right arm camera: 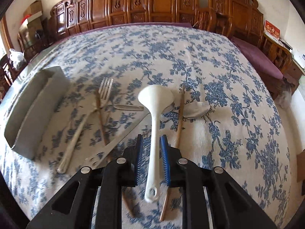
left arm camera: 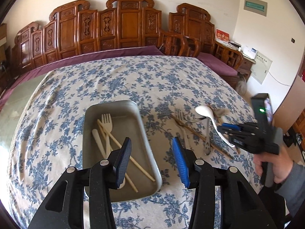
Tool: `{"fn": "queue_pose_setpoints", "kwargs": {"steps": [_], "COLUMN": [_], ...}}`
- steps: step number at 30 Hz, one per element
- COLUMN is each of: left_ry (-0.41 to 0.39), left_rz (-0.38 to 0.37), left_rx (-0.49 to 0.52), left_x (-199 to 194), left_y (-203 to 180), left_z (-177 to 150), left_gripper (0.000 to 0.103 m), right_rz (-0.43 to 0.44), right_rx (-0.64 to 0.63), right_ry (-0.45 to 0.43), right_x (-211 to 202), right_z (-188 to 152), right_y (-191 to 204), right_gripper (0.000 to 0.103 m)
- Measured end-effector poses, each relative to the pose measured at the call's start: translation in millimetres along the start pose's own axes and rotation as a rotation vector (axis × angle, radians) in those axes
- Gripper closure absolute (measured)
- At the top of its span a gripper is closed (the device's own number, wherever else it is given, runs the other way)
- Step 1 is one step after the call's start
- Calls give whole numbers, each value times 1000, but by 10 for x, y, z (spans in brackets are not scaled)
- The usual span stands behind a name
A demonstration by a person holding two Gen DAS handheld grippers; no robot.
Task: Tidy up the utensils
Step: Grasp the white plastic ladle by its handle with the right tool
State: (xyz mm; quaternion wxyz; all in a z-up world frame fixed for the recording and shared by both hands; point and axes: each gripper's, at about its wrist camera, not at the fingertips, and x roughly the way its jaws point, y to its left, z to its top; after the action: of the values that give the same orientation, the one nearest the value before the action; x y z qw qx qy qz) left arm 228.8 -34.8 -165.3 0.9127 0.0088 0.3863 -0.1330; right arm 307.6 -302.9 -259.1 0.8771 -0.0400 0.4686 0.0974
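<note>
A grey metal tray (left arm camera: 112,104) holds a white plastic fork (left arm camera: 107,123), a white knife (left arm camera: 99,141) and a pair of pale chopsticks (left arm camera: 118,145). My left gripper (left arm camera: 151,140) hovers over the tray's right side, open and empty. My right gripper (right arm camera: 152,136) is shut on the handle of a white spoon (right arm camera: 155,97), held above the cloth; from the left wrist view this right gripper (left arm camera: 226,131) is to the tray's right. Under the spoon lie a metal fork (right arm camera: 104,89), a metal spoon (right arm camera: 196,109), brown chopsticks (right arm camera: 181,114) and a flat metal handle (right arm camera: 114,145).
The table wears a blue-flowered cloth (right arm camera: 238,133). The tray (right arm camera: 36,110) stands to the left of the loose utensils. A carved wooden bench (left arm camera: 122,24) with a purple cushion runs behind the table. A person's hand (left arm camera: 270,164) grips the right tool.
</note>
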Motion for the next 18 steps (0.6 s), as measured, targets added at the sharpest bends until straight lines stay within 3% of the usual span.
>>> {"fn": "queue_pose_setpoints", "kwargs": {"steps": [7, 8, 10, 18], "left_ry": [10, 11, 12, 9], "left_rz": [-9, -10, -12, -15], "left_rx": [34, 38, 44, 85], "left_x": [45, 53, 66, 83], "left_y": [-141, -163, -210, -433], "left_z": [-57, -68, -87, -155], "left_gripper": [60, 60, 60, 60], "right_rz": [-14, -16, -10, 54], "right_rx": [-31, -50, -60, -14], "right_ry": [16, 18, 24, -38], "right_x": [157, 160, 146, -370], "right_z": [66, 67, 61, -36], "right_y": [-6, 15, 34, -82], "right_gripper": [83, 91, 92, 92]}}
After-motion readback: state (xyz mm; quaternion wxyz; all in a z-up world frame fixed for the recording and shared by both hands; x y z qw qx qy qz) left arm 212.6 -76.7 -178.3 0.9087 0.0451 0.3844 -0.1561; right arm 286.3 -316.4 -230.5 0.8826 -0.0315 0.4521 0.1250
